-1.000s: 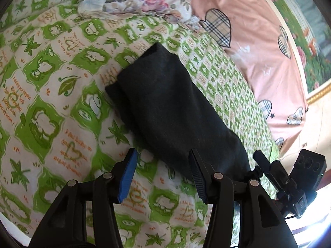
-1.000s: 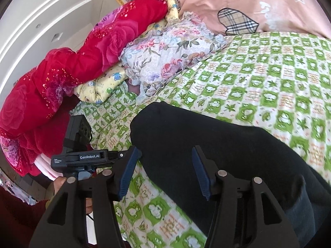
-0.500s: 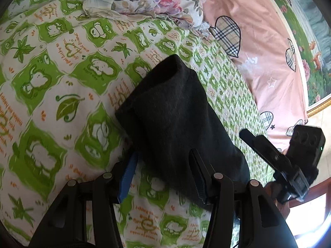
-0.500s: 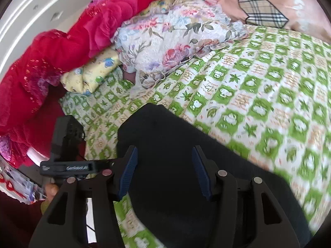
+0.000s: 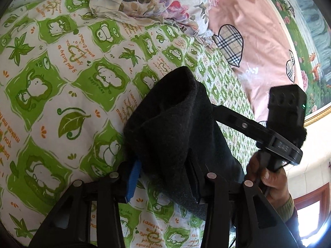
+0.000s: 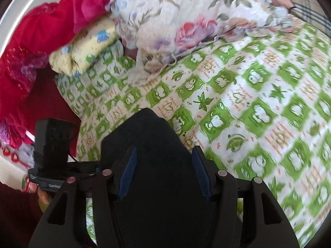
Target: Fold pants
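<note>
The black pants (image 5: 178,128) lie folded on a green and white patterned bedsheet (image 5: 62,86). In the left wrist view my left gripper (image 5: 163,177) has its jaws open around the near edge of the pants, which bunch up between the blue pads (image 5: 133,177). In the right wrist view my right gripper (image 6: 164,171) is open, its jaws straddling the black pants (image 6: 149,136) lying between the blue pads (image 6: 128,171). The right gripper also shows in the left wrist view (image 5: 285,124), held by a hand behind the pants.
A floral pillow (image 5: 165,2) and a pink quilt with plaid hearts (image 5: 254,47) lie beyond the pants. In the right wrist view a red blanket (image 6: 41,37) and a yellow pillow (image 6: 86,47) sit at the bed's far left. The left gripper's body (image 6: 53,144) shows at left.
Both grippers have moved forward and down onto the pants, so the cloth now sits between each pair of open jaws and its edge has bunched up.
</note>
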Demonstrator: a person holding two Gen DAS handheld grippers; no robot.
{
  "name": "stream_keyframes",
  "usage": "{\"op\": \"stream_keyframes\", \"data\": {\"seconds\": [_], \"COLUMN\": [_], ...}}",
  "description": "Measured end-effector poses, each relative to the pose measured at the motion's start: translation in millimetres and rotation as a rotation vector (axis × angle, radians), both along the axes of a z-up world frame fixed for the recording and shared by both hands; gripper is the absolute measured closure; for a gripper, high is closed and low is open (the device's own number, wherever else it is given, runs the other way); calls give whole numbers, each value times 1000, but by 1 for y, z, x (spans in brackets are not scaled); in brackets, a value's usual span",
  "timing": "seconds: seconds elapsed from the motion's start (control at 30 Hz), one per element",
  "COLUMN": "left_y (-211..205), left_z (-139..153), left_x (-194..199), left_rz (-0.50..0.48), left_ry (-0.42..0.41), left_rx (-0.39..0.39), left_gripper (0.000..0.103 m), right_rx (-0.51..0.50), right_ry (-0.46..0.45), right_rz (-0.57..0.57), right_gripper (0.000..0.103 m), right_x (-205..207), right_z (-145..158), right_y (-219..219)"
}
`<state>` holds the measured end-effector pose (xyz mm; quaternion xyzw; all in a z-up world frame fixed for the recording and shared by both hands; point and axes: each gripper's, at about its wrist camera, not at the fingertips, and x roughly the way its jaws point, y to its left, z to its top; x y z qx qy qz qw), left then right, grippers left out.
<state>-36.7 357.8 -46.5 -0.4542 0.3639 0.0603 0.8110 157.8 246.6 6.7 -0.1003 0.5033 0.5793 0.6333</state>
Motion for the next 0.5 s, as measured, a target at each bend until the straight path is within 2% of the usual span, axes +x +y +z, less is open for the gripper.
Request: {"op": "stream_keyframes", "data": {"seconds": [0.13,0.23,0.3,0.37,0.5], "left_y": [2,2,1,-1,-7], "left_z": [-3,-4,-3,1,13], "left_x": [-5,-5,-4,-5,-3], "left_rz": [4,9,15,25,22], "left_ry": [-5,1,9,2,-4], "left_rx": [-7,5,16,21,41], "left_gripper": [64,71,77,80,83], "right_rx": [-21,-55,-65,-58,-17], "right_ry": [20,3,-5,-33,-29], "right_rz": [48,81,97,98,82], "right_gripper": [47,48,65,69,79], "right_x": [4,1,-3,-8,-11], "right_z": [-8,-15,-18,-15,-3], "right_y": [15,25,30,30,16]}}
